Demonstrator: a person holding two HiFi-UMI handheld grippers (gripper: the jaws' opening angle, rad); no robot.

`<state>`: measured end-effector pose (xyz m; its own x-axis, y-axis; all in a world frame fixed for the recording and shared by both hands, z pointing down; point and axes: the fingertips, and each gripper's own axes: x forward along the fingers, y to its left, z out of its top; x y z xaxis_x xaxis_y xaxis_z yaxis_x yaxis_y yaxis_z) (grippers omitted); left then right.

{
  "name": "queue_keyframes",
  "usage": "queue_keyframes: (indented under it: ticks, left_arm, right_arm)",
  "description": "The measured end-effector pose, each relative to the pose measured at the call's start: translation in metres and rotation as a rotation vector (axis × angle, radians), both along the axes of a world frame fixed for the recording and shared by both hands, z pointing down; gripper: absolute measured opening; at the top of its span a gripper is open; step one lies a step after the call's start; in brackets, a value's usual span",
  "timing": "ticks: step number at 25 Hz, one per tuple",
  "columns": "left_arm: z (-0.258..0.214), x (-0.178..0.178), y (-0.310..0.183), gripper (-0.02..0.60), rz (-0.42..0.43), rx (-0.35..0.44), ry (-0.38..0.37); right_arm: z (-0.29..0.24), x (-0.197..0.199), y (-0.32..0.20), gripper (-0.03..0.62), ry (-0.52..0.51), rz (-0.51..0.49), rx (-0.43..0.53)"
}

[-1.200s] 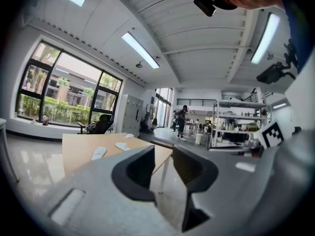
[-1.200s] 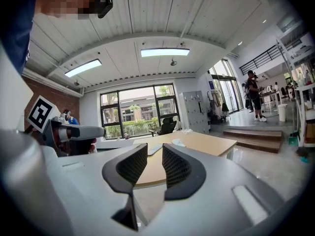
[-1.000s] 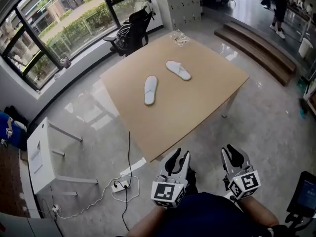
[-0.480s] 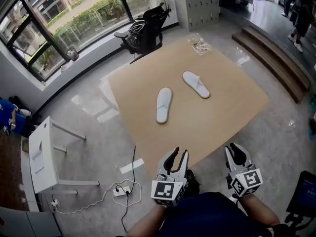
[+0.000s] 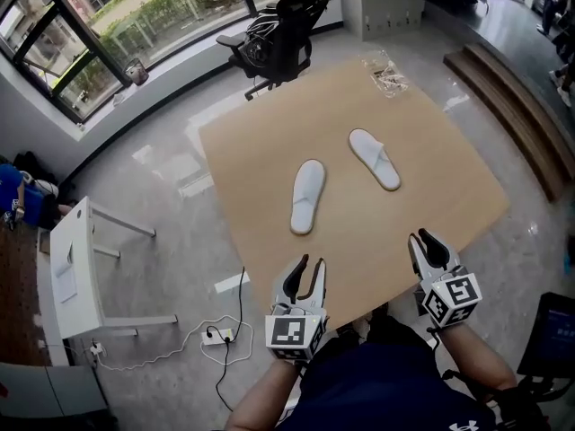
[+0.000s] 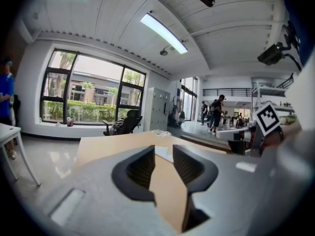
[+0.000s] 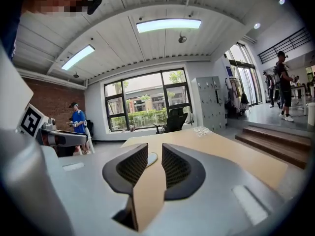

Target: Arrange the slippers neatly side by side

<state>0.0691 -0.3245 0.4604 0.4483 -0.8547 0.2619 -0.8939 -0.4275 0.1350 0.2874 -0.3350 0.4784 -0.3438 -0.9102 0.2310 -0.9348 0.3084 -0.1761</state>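
Head view: the left gripper (image 5: 310, 263) is held with its jaws clearly apart and nothing between the pads. In the left gripper view (image 6: 163, 154) only bare tabletop and a pale slipper farther off are seen through the gap. The right gripper (image 5: 428, 240) is likewise held wide open and empty. Its jaws have just been closing a little, yet in the right gripper view (image 7: 154, 154) a broad gap is left, with only the tabletop seen through it. Neither gripper is touching anything.

Both slippers are found on the tan table (image 5: 440, 182), well ahead of the grippers. The nearer slipper (image 5: 307, 196) is laid roughly lengthwise ahead of the left gripper. The farther slipper (image 5: 375, 159) is set up and to the right of it, at a slant. The two are apart and not parallel. No object is placed between the grippers and the slippers.

A clear wrapper (image 5: 386, 72) is left near the table's far corner, and a black office chair (image 5: 278, 39) is parked beyond the far edge. On the floor at the left a white side table (image 5: 72, 272) and a power strip (image 5: 216, 335) with its cable are seen. Dark steps (image 5: 512, 106) are seen at the right.

Each gripper is held out from the person's body at the table's near edge, pointed toward the slippers and tipped slightly down, with its marker cube facing the head camera.
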Motion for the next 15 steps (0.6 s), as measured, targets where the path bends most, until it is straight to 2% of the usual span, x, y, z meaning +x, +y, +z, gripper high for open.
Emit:
queue_keyframes:
  ticks: [3, 8, 12, 15]
  left_arm:
    - [0.016, -0.004, -0.028, 0.114, -0.042, -0.028, -0.039]
    - [0.061, 0.002, -0.077, 0.114, -0.055, -0.068, -0.077]
    - [0.101, -0.007, -0.103, 0.114, -0.055, -0.102, -0.192]
    - [0.141, -0.010, -0.130, 0.114, -0.070, -0.161, -0.252]
  right_arm:
    - [0.019, 0.009, -0.040, 0.089, 0.037, -0.032, -0.029]
    - [0.061, 0.020, -0.111, 0.085, 0.102, -0.101, -0.082]
    - [0.084, 0.015, -0.143, 0.085, 0.135, -0.133, -0.123]
    - [0.112, 0.018, -0.175, 0.085, 0.212, -0.164, -0.119]
